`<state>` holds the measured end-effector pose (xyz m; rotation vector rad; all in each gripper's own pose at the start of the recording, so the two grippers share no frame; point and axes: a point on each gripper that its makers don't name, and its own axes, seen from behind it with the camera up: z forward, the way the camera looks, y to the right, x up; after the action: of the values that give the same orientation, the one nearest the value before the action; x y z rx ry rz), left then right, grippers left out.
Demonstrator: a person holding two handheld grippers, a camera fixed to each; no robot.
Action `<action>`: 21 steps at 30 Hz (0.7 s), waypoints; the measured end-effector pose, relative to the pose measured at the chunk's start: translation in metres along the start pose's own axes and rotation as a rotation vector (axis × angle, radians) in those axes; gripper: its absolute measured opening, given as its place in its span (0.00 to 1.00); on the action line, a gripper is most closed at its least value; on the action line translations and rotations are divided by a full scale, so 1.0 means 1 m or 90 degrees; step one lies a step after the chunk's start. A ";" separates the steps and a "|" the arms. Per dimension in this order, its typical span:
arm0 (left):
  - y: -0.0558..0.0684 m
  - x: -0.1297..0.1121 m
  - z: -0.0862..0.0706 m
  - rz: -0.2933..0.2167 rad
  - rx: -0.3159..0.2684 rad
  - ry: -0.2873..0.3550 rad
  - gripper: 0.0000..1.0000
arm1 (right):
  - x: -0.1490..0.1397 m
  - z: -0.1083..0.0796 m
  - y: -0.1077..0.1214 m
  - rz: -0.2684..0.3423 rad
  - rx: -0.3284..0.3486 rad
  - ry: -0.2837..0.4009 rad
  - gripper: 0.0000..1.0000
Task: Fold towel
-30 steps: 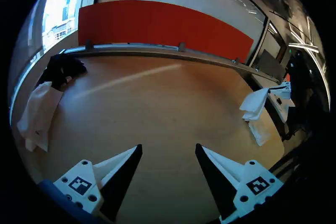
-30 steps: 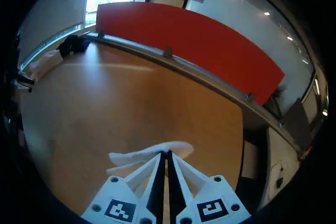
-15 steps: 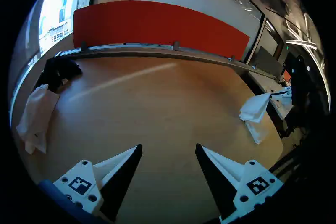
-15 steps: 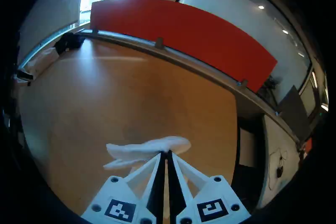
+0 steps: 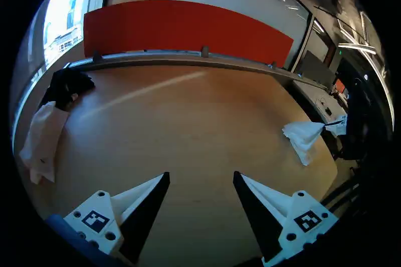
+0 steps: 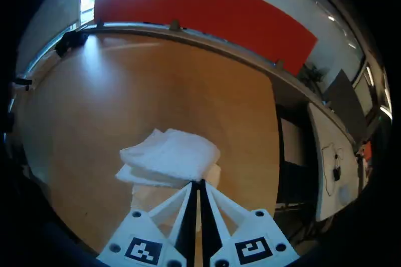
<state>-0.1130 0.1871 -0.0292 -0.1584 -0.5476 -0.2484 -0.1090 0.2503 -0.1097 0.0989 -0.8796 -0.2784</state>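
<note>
Where the right gripper (image 6: 199, 187) pinches it, the towel (image 6: 170, 154) bunches — white, rumpled.

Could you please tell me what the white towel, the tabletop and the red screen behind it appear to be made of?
The white towel looks like soft matte cloth: it drapes in limp folds. The tabletop appears to be wood or wood-look laminate, warm brown with a smooth sheen catching light. The red screen is a rigid, evenly coloured panel; fabric-covered or plastic, I cannot tell.
</note>
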 end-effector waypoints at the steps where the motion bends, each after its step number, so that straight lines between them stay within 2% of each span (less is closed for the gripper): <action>1: -0.001 -0.001 -0.001 0.000 0.001 0.000 0.94 | -0.005 0.001 0.001 0.004 -0.001 -0.004 0.04; 21: -0.020 -0.009 -0.012 -0.002 0.029 -0.004 0.94 | -0.081 0.029 0.007 0.070 -0.014 -0.090 0.04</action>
<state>-0.1200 0.1671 -0.0423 -0.1138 -0.5598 -0.2386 -0.1789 0.2809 -0.1508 0.0105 -1.0188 -0.1929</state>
